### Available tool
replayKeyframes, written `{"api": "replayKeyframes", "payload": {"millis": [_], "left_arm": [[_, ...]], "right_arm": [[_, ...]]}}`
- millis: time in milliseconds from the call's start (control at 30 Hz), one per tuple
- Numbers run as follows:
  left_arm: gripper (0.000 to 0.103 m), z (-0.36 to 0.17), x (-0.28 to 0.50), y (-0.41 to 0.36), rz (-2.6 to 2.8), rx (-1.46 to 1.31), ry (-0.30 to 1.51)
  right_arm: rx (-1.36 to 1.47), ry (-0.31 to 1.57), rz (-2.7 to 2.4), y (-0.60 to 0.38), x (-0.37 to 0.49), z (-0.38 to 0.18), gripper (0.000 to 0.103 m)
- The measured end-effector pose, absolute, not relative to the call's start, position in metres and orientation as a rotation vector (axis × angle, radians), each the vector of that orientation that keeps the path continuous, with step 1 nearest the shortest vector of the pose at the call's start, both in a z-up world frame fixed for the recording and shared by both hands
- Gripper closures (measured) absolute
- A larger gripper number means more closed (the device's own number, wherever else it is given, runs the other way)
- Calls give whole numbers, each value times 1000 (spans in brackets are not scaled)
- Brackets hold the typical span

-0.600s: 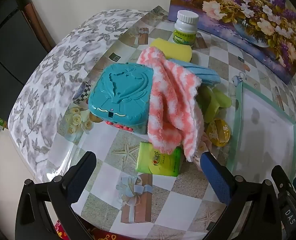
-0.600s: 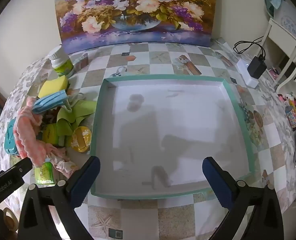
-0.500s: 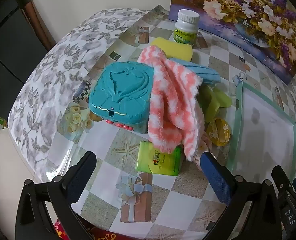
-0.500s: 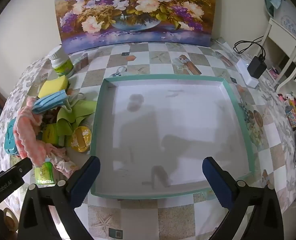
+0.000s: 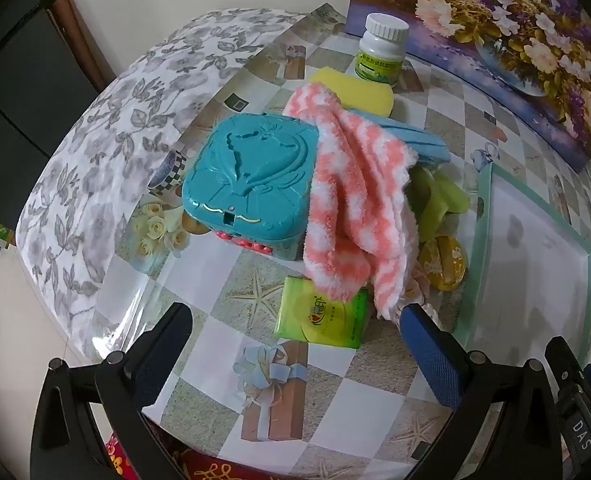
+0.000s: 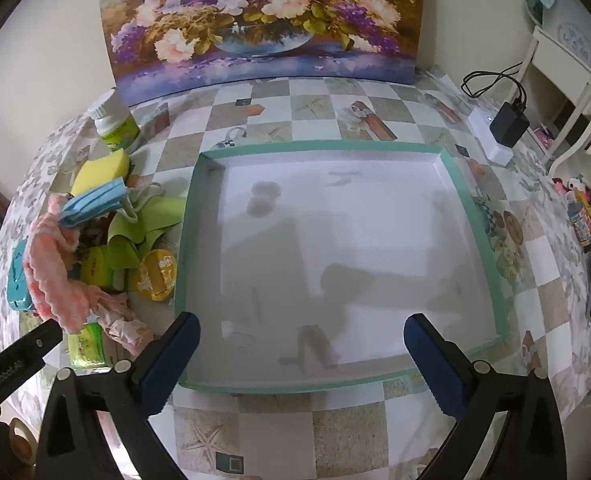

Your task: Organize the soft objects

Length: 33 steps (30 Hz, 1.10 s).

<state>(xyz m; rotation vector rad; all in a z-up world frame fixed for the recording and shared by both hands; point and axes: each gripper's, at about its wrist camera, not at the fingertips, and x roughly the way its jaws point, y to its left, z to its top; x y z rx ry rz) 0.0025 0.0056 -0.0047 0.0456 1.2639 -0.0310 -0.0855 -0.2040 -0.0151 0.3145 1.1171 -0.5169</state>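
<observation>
my table [image 6: 279, 432] wears a glossy checked oilcloth printed with starfish and gift boxes. a shallow white tray with a teal rim [image 6: 475, 216] lies flat on it. left of the tray sit a teal plastic box with a raised lid pattern [image 5: 251, 176], a green tissue packet [image 5: 323, 320], a yellow sponge [image 5: 359, 90], a white-capped green-labelled bottle [image 5: 381, 56], a round yellow foil-lidded cup [image 5: 443, 256] and a checked roll of tape [image 5: 167, 170]. a white power strip [image 6: 491, 136] lies at the far right.
</observation>
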Motion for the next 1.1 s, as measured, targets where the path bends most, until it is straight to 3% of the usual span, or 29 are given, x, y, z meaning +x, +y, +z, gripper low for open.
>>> {"api": "replayKeyframes", "payload": {"millis": [1100], "left_arm": [[0,-8,2,5,-36,39,1286]], "right_arm": [[331,1159,-530,-203,-84,-23,0]]}}
